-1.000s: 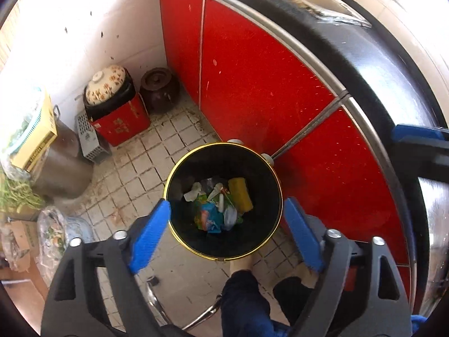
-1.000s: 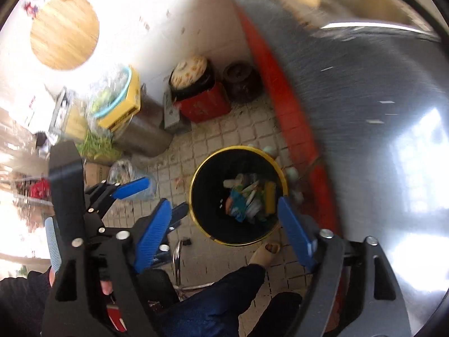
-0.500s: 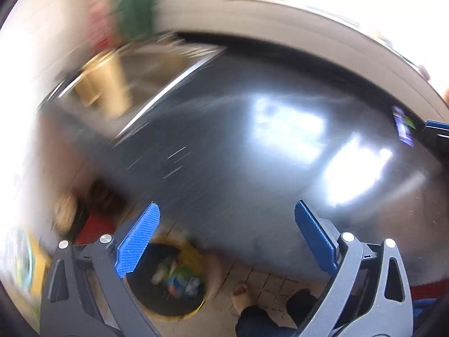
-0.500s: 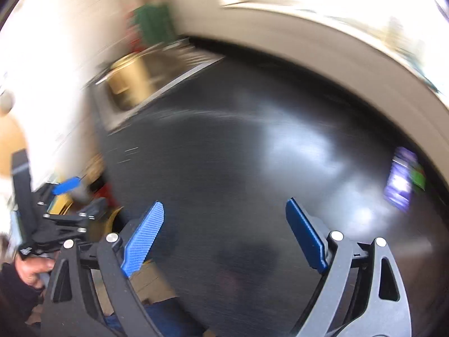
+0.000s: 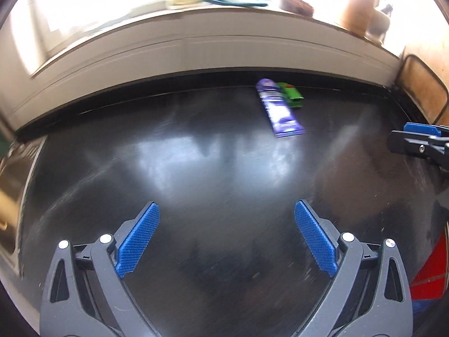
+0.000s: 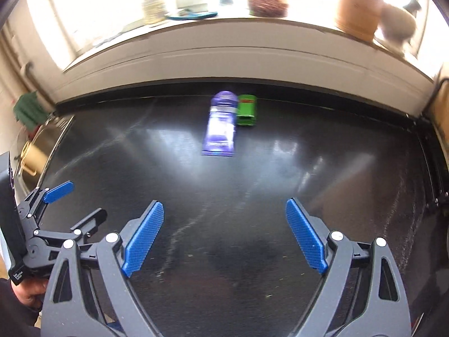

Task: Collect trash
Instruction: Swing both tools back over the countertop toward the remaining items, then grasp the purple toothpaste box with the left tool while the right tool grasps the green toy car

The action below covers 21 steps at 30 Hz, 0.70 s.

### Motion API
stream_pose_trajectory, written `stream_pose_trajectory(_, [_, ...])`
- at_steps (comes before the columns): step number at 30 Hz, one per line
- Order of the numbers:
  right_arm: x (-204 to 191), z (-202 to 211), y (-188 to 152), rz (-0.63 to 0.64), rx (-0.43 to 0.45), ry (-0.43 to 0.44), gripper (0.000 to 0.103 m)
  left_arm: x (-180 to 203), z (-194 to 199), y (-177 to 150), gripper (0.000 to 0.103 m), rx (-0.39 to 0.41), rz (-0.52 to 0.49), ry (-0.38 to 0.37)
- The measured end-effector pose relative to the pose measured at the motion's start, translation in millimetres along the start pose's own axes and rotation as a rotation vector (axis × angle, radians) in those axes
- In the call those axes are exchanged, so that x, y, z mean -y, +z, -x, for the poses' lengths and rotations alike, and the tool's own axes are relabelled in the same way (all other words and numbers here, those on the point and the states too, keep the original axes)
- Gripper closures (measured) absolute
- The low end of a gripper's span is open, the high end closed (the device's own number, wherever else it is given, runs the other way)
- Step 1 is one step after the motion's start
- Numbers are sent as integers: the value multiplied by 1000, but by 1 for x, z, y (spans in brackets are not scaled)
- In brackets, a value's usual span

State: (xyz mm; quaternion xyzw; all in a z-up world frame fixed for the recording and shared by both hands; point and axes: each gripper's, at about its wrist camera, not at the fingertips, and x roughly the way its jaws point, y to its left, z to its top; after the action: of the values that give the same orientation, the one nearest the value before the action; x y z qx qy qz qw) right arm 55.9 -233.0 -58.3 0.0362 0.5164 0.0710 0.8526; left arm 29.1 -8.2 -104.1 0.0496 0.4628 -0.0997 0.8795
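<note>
Purple wrapper, blurred, beside green pack.

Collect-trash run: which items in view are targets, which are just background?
Job:
- purple tube
- green packet, beside it on the black counter

Lying about:
- brown jar, woven basket, blue dish on the sill
- sink

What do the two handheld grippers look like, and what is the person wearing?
The left gripper and the right gripper match: dark grey plastic frames with triangular cut-outs, silver screws, and flat blue textured pads. No cables show. A dark sleeve shows at the left hand.
</note>
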Motion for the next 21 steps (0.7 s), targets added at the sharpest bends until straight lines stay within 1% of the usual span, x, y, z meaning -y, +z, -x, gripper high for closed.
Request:
stream_pose_trajectory(3, [11,-10,6,-11,-12,-4,17,17,-24,18,9,-29,-11,-29])
stream_pose_trajectory(5, [17,-17,12,-9,-19,-7,17,25,-34,28,9,-38,-15,-32])
stream_pose_trajectory(10, [33,-37,30,-10,-45,-12,17,45,-80,59,9,-75,-18,-33])
stream_pose_trajectory(13, [47,-52,40,-20,-62,-17,17,59,-112,80,9,-97,-29,-23])
stream_pose_trajectory(16, [63,-65,48,-32,-77,-20,17,71,-138,99,9,-103,-40,-14])
stream_pose_trajectory(21, [84,-87,60,-54,-103,-26,17,80,-179,123,9,-132,-49,11])
